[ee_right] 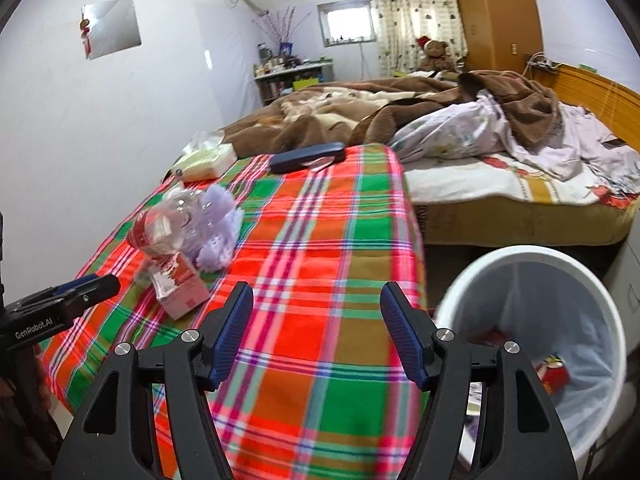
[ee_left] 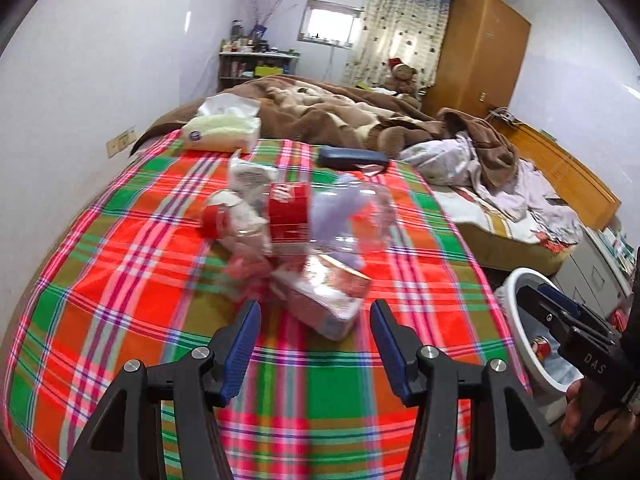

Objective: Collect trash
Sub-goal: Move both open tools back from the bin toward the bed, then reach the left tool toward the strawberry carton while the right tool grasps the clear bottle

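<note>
A heap of trash lies on the plaid cloth (ee_left: 132, 288): a clear plastic bottle with a red label (ee_left: 288, 216), a pink-and-white carton (ee_left: 328, 296), crumpled white wrappers (ee_left: 244, 224) and a lilac foam net (ee_left: 344, 208). My left gripper (ee_left: 315, 320) is open and empty, just in front of the carton. My right gripper (ee_right: 316, 312) is open and empty over the cloth's right part, beside the white trash bin (ee_right: 472, 280). The same heap shows in the right wrist view: bottle (ee_right: 160, 232), carton (ee_right: 180, 288). The bin holds some red trash (ee_right: 554, 372).
A tissue pack (ee_left: 224, 130) and a dark blue case (ee_left: 352, 158) lie at the cloth's far end. Behind them is a bed with a brown blanket (ee_left: 340, 112) and pale bedding (ee_left: 500, 176). A white wall runs along the left. The bin (ee_left: 516, 280) stands off the right edge.
</note>
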